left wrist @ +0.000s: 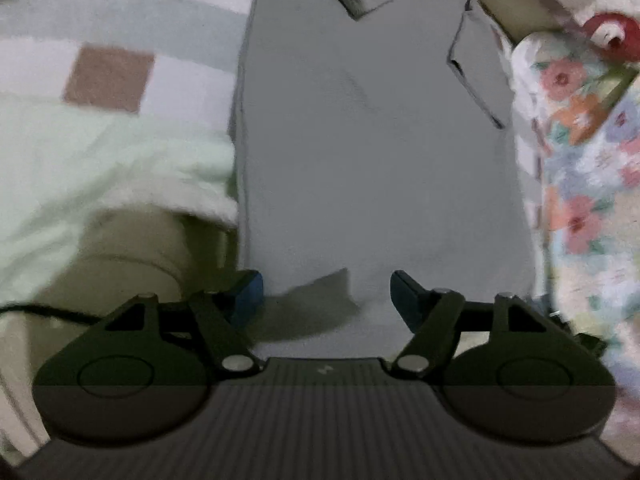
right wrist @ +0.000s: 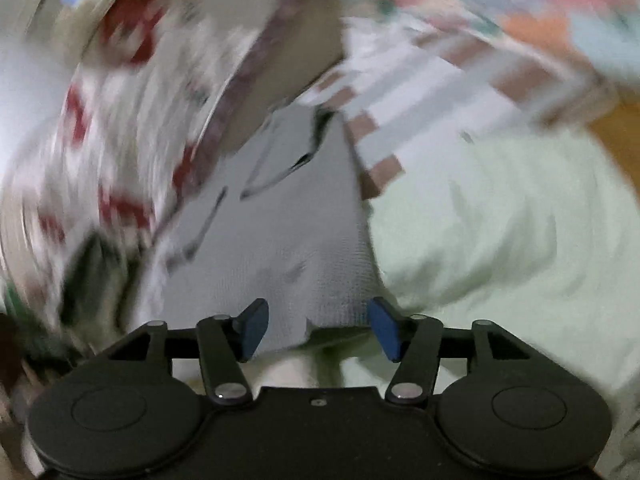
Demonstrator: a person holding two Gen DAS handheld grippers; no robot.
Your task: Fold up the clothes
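A grey garment (left wrist: 360, 152) lies flat and lengthwise on the bed, with a collar or flap at its far end. My left gripper (left wrist: 326, 300) is open, its blue pads (left wrist: 250, 294) on either side of the garment's near edge. In the right wrist view the same grey garment (right wrist: 288, 216) runs away from the camera. My right gripper (right wrist: 318, 328) is open, with the garment's near corner between its blue pads (right wrist: 382, 326). This view is blurred by motion.
A pale green blanket (left wrist: 92, 172) lies to the left of the garment and shows in the right wrist view (right wrist: 500, 232). A checked brown and white sheet (left wrist: 120, 52) covers the bed. Floral fabric (left wrist: 588, 152) lies to the right. A red and white patterned cloth (right wrist: 120, 120) lies at left.
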